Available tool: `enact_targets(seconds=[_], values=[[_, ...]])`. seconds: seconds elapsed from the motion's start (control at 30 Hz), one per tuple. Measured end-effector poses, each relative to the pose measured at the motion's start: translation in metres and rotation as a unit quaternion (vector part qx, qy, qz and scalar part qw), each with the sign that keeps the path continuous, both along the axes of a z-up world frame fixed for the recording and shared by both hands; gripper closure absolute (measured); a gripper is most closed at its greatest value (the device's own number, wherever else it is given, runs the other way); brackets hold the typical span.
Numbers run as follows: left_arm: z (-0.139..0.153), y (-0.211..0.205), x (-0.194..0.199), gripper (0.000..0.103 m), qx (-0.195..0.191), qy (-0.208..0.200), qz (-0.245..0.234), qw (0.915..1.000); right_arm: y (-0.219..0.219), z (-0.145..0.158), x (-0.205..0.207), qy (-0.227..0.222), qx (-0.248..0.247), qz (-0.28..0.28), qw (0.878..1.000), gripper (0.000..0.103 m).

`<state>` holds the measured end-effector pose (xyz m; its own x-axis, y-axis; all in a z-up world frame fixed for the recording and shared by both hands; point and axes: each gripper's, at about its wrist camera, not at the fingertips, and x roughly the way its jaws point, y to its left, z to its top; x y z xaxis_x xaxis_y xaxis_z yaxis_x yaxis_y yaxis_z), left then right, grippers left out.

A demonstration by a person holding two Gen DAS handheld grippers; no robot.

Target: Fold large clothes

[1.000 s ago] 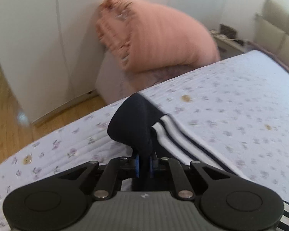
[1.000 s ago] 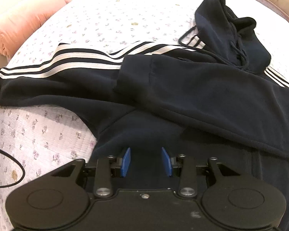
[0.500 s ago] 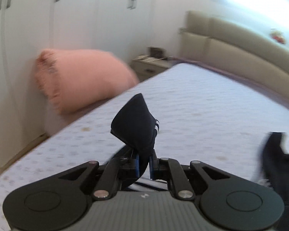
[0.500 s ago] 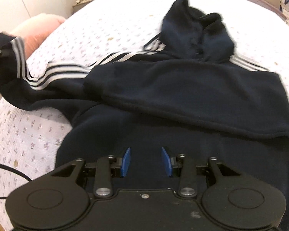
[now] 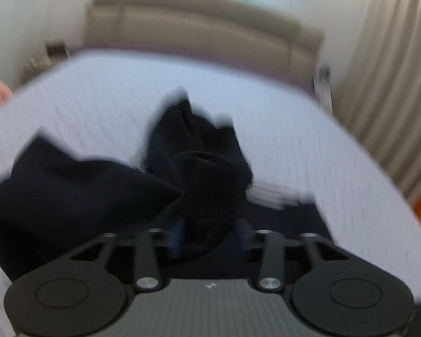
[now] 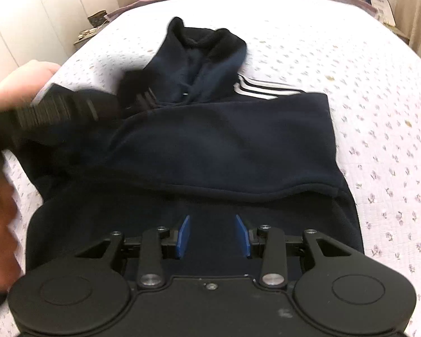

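A navy hoodie (image 6: 224,146) with white stripes lies on the bed, its right sleeve folded across the chest and its hood (image 6: 199,53) at the far end. My left gripper (image 5: 210,236) is above the hoodie's left side, and its jaws are opening. The left sleeve's cuff (image 5: 207,191) stands loosely between its blue pads, very blurred. In the right wrist view the left gripper's black body (image 6: 59,109) comes in from the left, beside the striped sleeve (image 6: 137,90). My right gripper (image 6: 212,234) hangs open over the hoodie's lower body, with nothing between its pads.
The bed's floral quilt (image 6: 379,112) spreads around the hoodie. A beige headboard (image 5: 199,33) is beyond it, a curtain (image 5: 393,98) to the right, and white wardrobes (image 6: 28,14) and a nightstand (image 6: 95,19) to the left. A blurred hand (image 6: 0,210) shows at the lower left.
The left gripper swung the striped sleeve from the bed's left edge across onto the hoodie, and its jaws have parted around the cuff. The right gripper moved forward over the hoodie, still open.
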<state>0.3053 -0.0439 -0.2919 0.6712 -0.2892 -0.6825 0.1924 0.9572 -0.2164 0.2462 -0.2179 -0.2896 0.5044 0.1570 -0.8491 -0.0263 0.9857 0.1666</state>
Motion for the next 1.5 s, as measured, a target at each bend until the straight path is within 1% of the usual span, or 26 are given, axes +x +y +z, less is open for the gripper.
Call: enact_targets(seconds=[0.07,0.1,0.13,0.2,0.3,0.37,0.5,0.57,0.6,0.63,0.67,0.77,0.87,0.93,0.97,1.03,1.07,1.1,1.17,1.2,1.23,1.27,1.3,1.37,1.43,1.5], values=[[-0.024,-0.006,-0.005,0.054,0.017,0.037,-0.006,0.9992,-0.007,-0.005,0.009,-0.002,0.015,0.003,1.0,0.056],[-0.031,-0.004,-0.01,0.054,0.015,0.048,-0.004,0.9987,-0.009,-0.006,0.015,-0.004,0.024,0.007,1.0,0.048],[-0.035,0.005,-0.011,0.054,0.008,0.057,-0.001,0.9984,-0.01,-0.007,0.019,-0.008,0.033,0.011,0.999,0.036],[-0.04,0.019,-0.018,0.054,-0.002,0.074,0.011,0.9972,-0.01,-0.007,0.035,-0.02,0.056,0.022,0.998,0.028],[-0.04,0.042,-0.024,0.054,0.006,0.083,0.048,0.9953,-0.007,-0.012,0.068,-0.027,0.102,0.03,0.994,0.026],[-0.035,0.053,-0.029,0.054,0.013,0.081,0.074,0.9939,-0.008,-0.024,0.093,-0.016,0.134,0.015,0.991,0.024],[-0.03,0.083,-0.028,0.054,0.005,0.084,0.122,0.9889,-0.006,-0.056,0.121,0.034,0.139,-0.024,0.989,0.024],[-0.028,0.094,-0.027,0.054,0.007,0.083,0.139,0.9869,-0.001,-0.073,0.126,0.067,0.158,-0.021,0.985,0.044],[-0.02,0.101,-0.032,0.054,0.01,0.078,0.144,0.9864,0.006,-0.076,0.127,0.073,0.159,-0.006,0.985,0.067],[-0.017,0.103,-0.035,0.054,0.015,0.073,0.149,0.986,0.012,-0.071,0.125,0.061,0.139,0.008,0.988,0.077],[-0.015,0.106,-0.036,0.054,0.021,0.069,0.154,0.9855,0.019,-0.061,0.125,0.043,0.126,0.028,0.991,0.091],[0.001,0.115,-0.037,0.056,0.027,0.051,0.18,0.9819,0.022,-0.004,0.118,-0.043,0.102,0.063,0.992,0.092],[0.019,0.126,-0.033,0.056,0.016,0.026,0.205,0.9783,0.003,0.061,0.101,-0.141,0.038,0.066,0.987,0.092],[0.032,0.13,-0.029,0.056,0.01,0.005,0.215,0.9764,-0.02,0.089,0.09,-0.179,0.001,0.051,0.983,0.092],[0.036,0.131,-0.026,0.056,0.007,-0.003,0.217,0.9761,-0.033,0.093,0.088,-0.18,-0.011,0.036,0.983,0.091],[0.04,0.13,-0.017,0.054,0.0,-0.012,0.214,0.9768,-0.054,0.08,0.094,-0.142,-0.013,0.03,0.989,0.085],[0.038,0.128,-0.011,0.053,0.002,-0.008,0.208,0.978,-0.061,0.062,0.101,-0.109,-0.017,0.031,0.993,0.085],[0.029,0.122,0.0,0.051,0.015,0.007,0.195,0.9807,-0.064,0.044,0.107,-0.082,-0.034,0.028,0.996,0.08],[0.004,0.107,0.021,0.052,0.057,0.054,0.165,0.9832,-0.07,-0.003,0.119,-0.017,-0.113,0.001,0.993,0.076],[-0.014,0.096,0.034,0.054,0.093,0.09,0.149,0.9803,-0.075,-0.027,0.126,0.038,-0.151,-0.013,0.988,0.072],[-0.027,0.088,0.041,0.063,0.12,0.114,0.137,0.9766,-0.084,-0.046,0.13,0.092,-0.151,-0.021,0.984,0.074],[-0.037,0.082,0.044,0.065,0.137,0.123,0.126,0.9748,-0.096,-0.054,0.13,0.119,-0.122,-0.034,0.985,0.074],[-0.042,0.077,0.043,0.065,0.143,0.122,0.12,0.9749,-0.106,-0.054,0.126,0.126,-0.09,-0.054,0.986,0.074],[-0.038,0.076,0.04,0.063,0.126,0.11,0.116,0.9791,-0.115,-0.04,0.118,0.105,-0.058,-0.077,0.99,0.074],[-0.028,0.075,0.041,0.058,0.098,0.086,0.12,0.9842,-0.104,-0.02,0.113,0.057,-0.062,-0.071,0.994,0.07],[-0.021,0.072,0.047,0.058,0.079,0.069,0.121,0.987,-0.09,-0.006,0.113,0.015,-0.047,-0.046,0.998,0.07]])
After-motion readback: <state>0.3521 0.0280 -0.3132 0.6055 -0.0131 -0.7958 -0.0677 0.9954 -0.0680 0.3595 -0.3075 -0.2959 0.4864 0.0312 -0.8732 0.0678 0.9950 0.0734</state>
